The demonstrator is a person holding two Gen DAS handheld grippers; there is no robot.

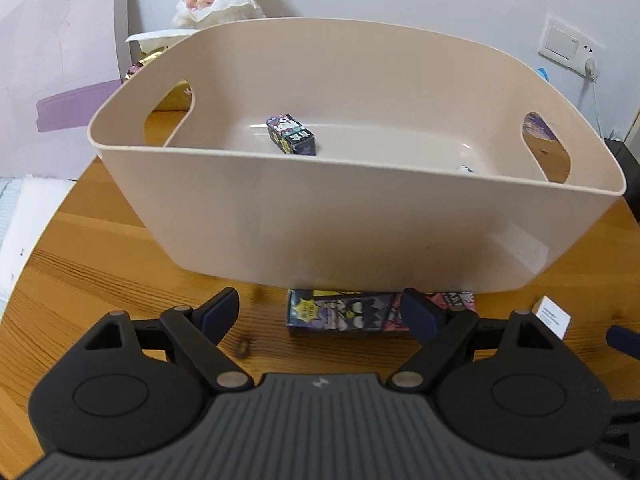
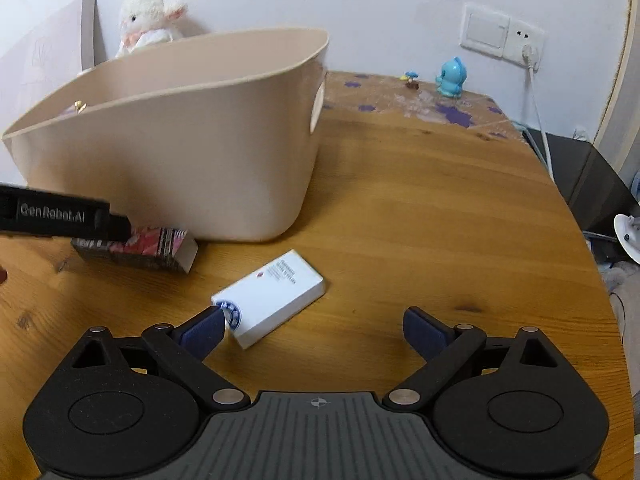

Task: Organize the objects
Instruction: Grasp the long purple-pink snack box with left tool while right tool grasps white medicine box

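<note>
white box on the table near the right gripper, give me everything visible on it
The white box is a small flat rectangular carton, cardboard by the look, with dark print lines, a small red mark and a round blue emblem at its near end. It lies flat and closed on the wooden table, angled diagonally, apart from the beige basket. The open right gripper sits just short of it; its left finger overlaps the emblem end, contact unclear.

"GenRobot.AI" in pale letters on the black left gripper [image 2: 64, 216] near the counter's left edge, small dark print on the white box [image 2: 269, 298] too blurred to read, cartoon box [image 1: 344, 312] print illegible
</note>
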